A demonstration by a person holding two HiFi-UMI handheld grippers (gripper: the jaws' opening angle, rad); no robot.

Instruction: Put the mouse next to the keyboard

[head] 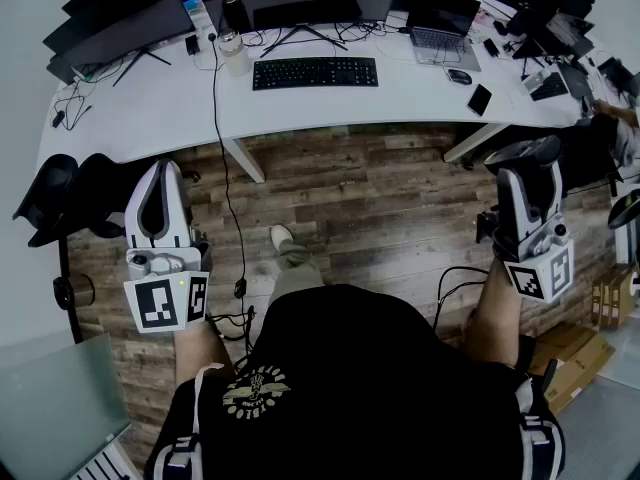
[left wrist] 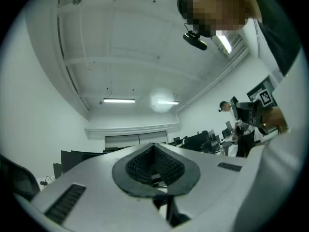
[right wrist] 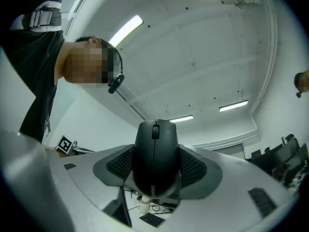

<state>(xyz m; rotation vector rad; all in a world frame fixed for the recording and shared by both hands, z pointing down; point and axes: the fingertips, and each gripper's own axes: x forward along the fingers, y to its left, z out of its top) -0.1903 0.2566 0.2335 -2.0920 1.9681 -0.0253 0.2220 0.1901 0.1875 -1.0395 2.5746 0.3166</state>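
Gripping the black mouse (right wrist: pixel 154 149) in the right gripper (right wrist: pixel 155 178) fingers; left gripper (left wrist: pixel 155 170) fingers together, empty. Keyboard (head: pixel 314 72) sits well off on the worktop (head: pixel 150 108), so placing isn't done yet.

Laptop (head: pixel 443 28), bottle (head: pixel 236 56), phone (head: pixel 480 99) on desk (head: pixel 130 108)

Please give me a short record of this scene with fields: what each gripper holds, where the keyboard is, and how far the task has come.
right gripper: jaws closed on a black computer mouse, held in the air
left gripper: jaws together, nothing between them
keyboard: black flat keyboard lies on the white desk, in front of a monitor
mouse position: away from the desk, above the wooden floor
task state: mouse picked up, not yet put beside the keyboard
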